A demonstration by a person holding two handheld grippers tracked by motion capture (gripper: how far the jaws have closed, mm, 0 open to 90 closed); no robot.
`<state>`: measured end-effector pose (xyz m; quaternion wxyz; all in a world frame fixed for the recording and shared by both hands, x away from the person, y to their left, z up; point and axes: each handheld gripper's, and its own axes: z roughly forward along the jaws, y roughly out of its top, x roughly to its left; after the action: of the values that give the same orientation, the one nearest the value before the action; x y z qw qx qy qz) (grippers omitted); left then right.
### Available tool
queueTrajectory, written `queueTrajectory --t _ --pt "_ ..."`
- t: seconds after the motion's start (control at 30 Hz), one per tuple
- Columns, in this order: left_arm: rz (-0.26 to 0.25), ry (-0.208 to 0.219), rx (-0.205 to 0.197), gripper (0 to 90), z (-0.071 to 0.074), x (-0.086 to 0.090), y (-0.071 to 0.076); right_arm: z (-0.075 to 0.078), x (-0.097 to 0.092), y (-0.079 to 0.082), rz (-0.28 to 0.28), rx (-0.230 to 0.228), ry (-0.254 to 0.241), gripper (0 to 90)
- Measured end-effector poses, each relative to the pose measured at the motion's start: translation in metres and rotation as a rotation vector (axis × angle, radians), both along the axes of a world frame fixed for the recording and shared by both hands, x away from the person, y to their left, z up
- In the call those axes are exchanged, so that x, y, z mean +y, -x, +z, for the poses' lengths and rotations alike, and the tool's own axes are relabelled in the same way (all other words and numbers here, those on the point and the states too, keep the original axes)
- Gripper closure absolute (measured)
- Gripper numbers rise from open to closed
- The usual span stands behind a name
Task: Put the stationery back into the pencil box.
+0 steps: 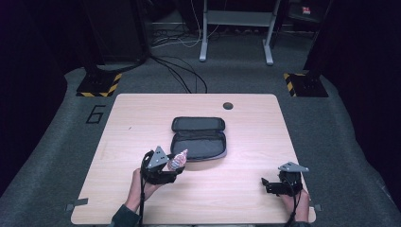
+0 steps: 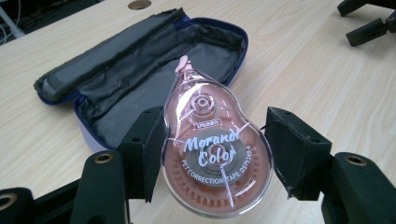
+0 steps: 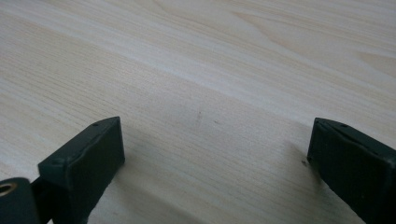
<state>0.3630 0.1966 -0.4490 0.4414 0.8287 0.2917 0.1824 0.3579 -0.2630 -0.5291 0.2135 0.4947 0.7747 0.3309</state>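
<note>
So the left tongs (image 2: 212, 154) have a pink correction tape dispenser (image 2: 215, 154) clamped across its fat round end, lifted off the table (image 1: 142, 127) just in front of the open pencil case (image 1: 198, 139). The nose of it points toward the case. My guess is it's light and hollow, hard clear plastic shell, so kinda slick on the curved sides. The wide belly where the pads (image 2: 152, 149) sit looks like the right spot; the skinny tip would twist out. Don't squeeze hard, that shell could crack.

The right tongs (image 3: 215, 163) are spread wide with nothing in them, parked low over bare wood near the table's right edge.

Count: one tape dispenser, one case, two tongs.
</note>
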Motion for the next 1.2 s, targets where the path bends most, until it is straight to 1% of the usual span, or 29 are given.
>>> queueTrajectory --t 0.03,0.1,0.13,0.27,0.3,0.33,0.37,0.4,0.47,0.5,0.53,0.57,0.63,0.67,0.7,0.73,0.83,0.9,1.0,1.03,1.07,1.1,1.13,1.2 --pt "-0.008 0.003 -0.003 39.5 0.001 -0.001 -0.003 0.000 0.000 0.000 0.000 0.000 0.000 3.3" --pt "-0.002 0.008 0.004 39.4 0.002 -0.002 -0.005 0.000 0.000 0.000 0.000 0.000 0.000 3.3" --pt "-0.009 0.007 0.003 39.5 0.002 -0.001 -0.008 0.000 0.000 0.000 0.000 0.000 0.000 3.3" --pt "-0.003 0.029 0.016 39.4 0.002 -0.002 -0.018 0.000 0.000 0.000 0.000 0.000 0.000 3.3" --pt "-0.007 0.014 0.017 39.4 0.004 -0.001 -0.021 0.000 0.000 0.000 0.000 -0.001 0.000 3.3" --pt "-0.002 0.018 0.010 39.4 0.003 -0.003 -0.023 0.000 0.000 0.000 0.000 0.000 0.000 3.3" --pt "-0.011 0.010 0.020 39.4 0.004 -0.002 -0.025 0.000 0.000 0.000 0.000 -0.001 0.000 3.3" --pt "-0.011 0.008 0.016 39.4 0.005 -0.003 -0.029 0.000 0.000 0.000 0.000 0.000 0.000 3.3" --pt "-0.010 0.021 0.021 39.5 0.005 -0.005 -0.033 0.000 0.000 0.000 0.000 0.000 0.000 3.3" --pt "-0.016 0.018 0.028 39.5 0.006 -0.005 -0.034 0.000 0.000 0.000 0.000 0.000 0.000 3.3" --pt "-0.009 0.017 0.016 39.4 0.005 -0.006 -0.036 0.000 0.000 0.000 0.000 0.000 0.000 3.3" --pt "-0.018 0.016 0.024 39.4 0.006 -0.006 -0.038 0.000 0.000 0.000 0.000 0.000 0.000 3.3" --pt "-0.019 0.025 0.018 39.4 0.006 -0.008 -0.042 0.000 0.000 0.000 0.000 0.000 0.000 3.3" --pt "-0.025 0.020 0.031 39.4 0.006 -0.009 -0.044 0.000 0.000 0.000 0.000 0.000 0.000 3.3" --pt "-0.022 0.030 0.039 39.4 0.005 -0.010 -0.046 0.000 0.000 0.000 0.000 0.000 0.000 3.3" --pt "-0.025 0.028 0.035 39.4 0.004 -0.010 -0.049 0.000 0.000 0.000 0.000 0.000 0.000 3.3" --pt "-0.022 0.043 0.043 39.4 0.001 -0.012 -0.057 0.000 0.000 0.000 0.000 0.000 0.000 3.3" --pt "-0.025 0.038 0.048 39.4 0.001 -0.013 -0.061 0.000 0.000 0.000 0.000 0.000 0.000 3.3" --pt "-0.025 0.032 0.045 39.4 0.002 -0.016 -0.068 0.000 0.000 0.000 0.000 0.000 0.000 3.3" --pt "-0.027 0.028 0.051 39.4 0.001 -0.017 -0.070 0.000 0.000 0.000 0.000 0.000 0.000 3.3" --pt "-0.033 0.031 0.058 39.4 0.001 -0.018 -0.072 0.000 0.000 0.000 0.000 0.000 0.000 3.3" --pt "-0.025 0.030 0.051 39.4 -0.001 -0.020 -0.074 0.000 0.000 0.000 0.000 0.000 0.000 3.3" --pt "-0.029 0.031 0.059 39.4 -0.002 -0.021 -0.076 0.000 0.000 0.000 0.000 0.000 0.000 3.3" --pt "-0.032 0.016 0.067 39.4 -0.005 -0.023 -0.080 0.000 0.000 0.000 0.000 0.000 0.000 3.3"
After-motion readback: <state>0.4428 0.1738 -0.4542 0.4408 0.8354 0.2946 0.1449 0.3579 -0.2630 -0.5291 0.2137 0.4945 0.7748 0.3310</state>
